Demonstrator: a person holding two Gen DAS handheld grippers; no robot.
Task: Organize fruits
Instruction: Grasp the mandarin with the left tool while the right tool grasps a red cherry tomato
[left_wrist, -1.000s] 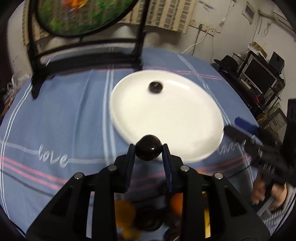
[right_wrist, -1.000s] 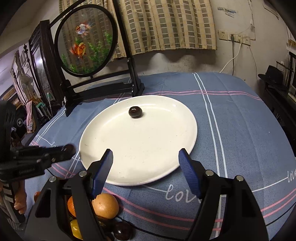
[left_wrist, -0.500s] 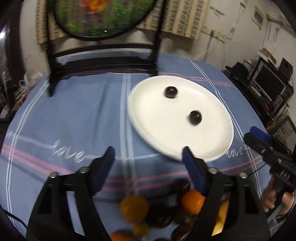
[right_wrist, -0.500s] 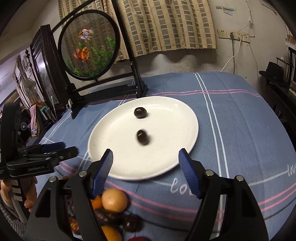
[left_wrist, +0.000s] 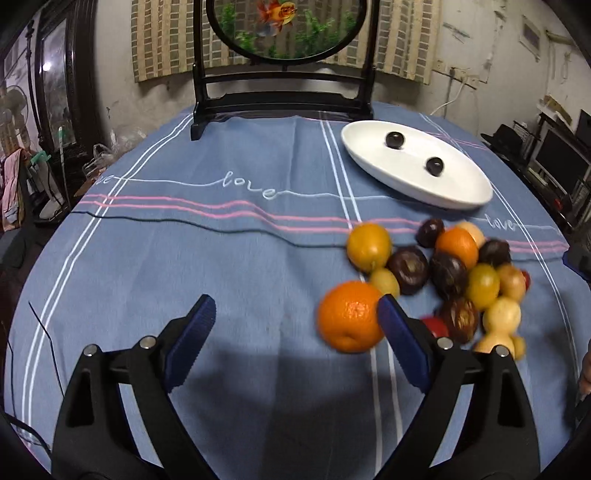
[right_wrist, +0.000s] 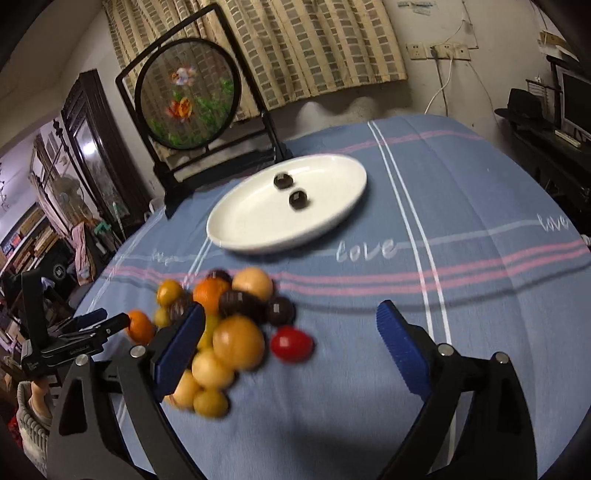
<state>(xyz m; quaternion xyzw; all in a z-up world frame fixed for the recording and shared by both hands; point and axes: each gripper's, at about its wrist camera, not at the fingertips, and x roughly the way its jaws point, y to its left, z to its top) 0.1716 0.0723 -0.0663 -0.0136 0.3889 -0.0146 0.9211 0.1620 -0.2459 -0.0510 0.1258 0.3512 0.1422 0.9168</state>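
White and round, the plate sits on the far right part of the desk with two dark fruits on it. A pile of fruit lies on the blue cloth, nearer than the plate. The left gripper has its fingers spread wide, empty, with a big orange just beside the right finger. The right gripper is spread wide too, holding nothing, its left finger in front of the pile.

The left tongs hang wide apart over the blue cloth-covered bench, gripping nothing. An orange sits by the right fingertip, fronting a fruit pile. Two dark plums lie on the white plate.
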